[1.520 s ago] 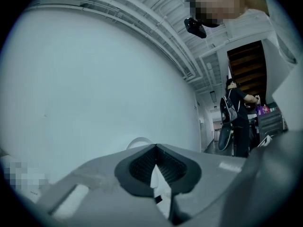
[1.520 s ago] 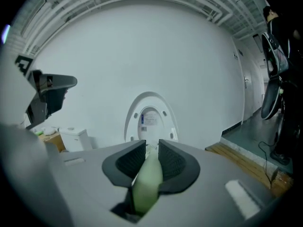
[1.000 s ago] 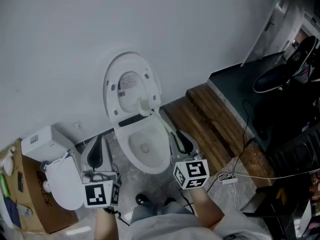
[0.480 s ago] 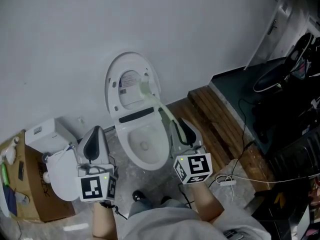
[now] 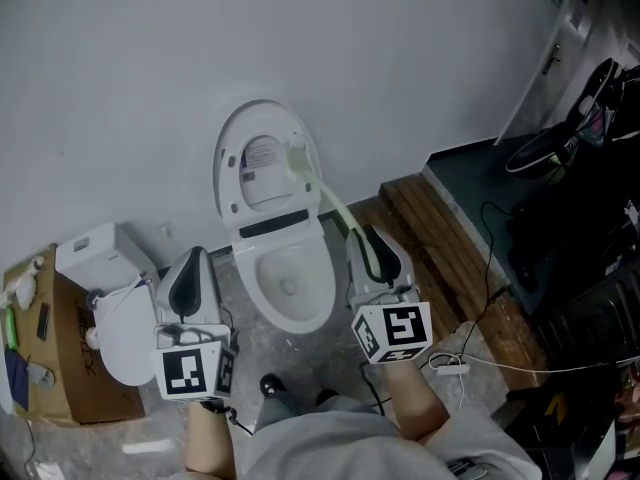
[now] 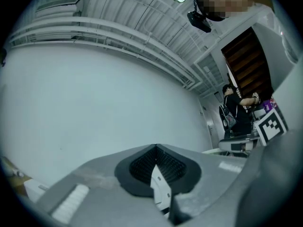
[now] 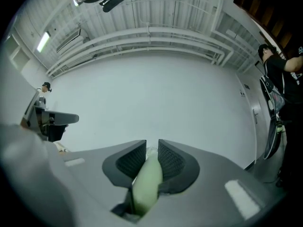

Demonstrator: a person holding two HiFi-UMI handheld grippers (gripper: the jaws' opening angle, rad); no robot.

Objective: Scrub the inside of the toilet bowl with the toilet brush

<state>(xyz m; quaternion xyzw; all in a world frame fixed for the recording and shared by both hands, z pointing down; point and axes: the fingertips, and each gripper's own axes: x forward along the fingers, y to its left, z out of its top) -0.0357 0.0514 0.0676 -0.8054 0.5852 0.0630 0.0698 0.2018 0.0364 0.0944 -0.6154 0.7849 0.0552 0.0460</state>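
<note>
Now holds the toilet brush [image 5: 298,158] higher than a second ago: head off the rim of the toilet bowl [image 5: 290,270] and up against the raised lid [image 5: 235,173], upper centre of the head view. Also carries the left gripper [image 5: 194,260] further up beside the bowl. Bears a printed sticker [image 5: 262,156] on the lid, too small to read. Pinches the brush's pale green handle in the right gripper [image 5: 366,246], slanted up-left. Keeps the left gripper pressed together, empty.

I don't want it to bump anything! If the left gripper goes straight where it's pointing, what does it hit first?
Probably the white wall. The left gripper, shut and empty, sees only bare wall ahead. How far off it is remains unclear.
</note>
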